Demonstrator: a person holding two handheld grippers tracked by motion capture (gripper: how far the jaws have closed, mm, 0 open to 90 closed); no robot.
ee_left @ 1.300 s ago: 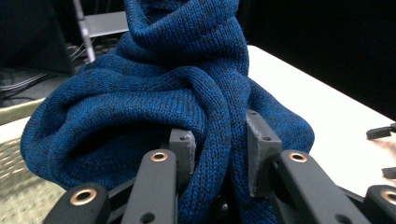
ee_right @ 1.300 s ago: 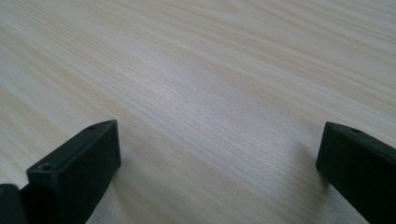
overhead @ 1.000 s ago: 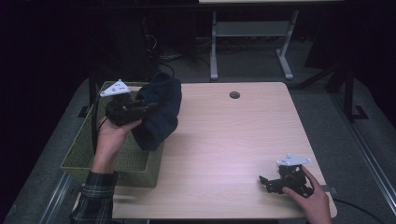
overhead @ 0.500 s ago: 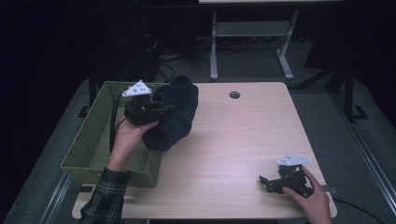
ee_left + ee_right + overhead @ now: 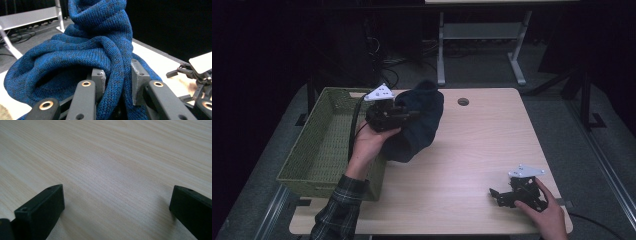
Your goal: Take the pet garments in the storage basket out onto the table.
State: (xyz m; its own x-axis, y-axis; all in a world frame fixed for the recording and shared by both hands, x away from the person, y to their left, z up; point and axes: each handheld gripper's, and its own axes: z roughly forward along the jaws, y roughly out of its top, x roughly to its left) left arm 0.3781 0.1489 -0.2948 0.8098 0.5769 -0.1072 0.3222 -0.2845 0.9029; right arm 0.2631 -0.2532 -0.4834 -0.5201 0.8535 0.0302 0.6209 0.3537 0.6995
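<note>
The left gripper (image 5: 404,116) pinches a sweater (image 5: 419,127) fold. The right gripper (image 5: 504,196) rests wide open. The trailing knit could snag the basket (image 5: 319,145) rim.

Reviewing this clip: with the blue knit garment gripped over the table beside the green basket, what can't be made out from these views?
- Blue knit garment: its type; bunched in both views, cut by the left gripper view's top edge.
- Green basket: the near right corner's inside, behind the left hand and left tool.
- Right tool: its pads, cut by that view's edges; too small in the high view.
</note>
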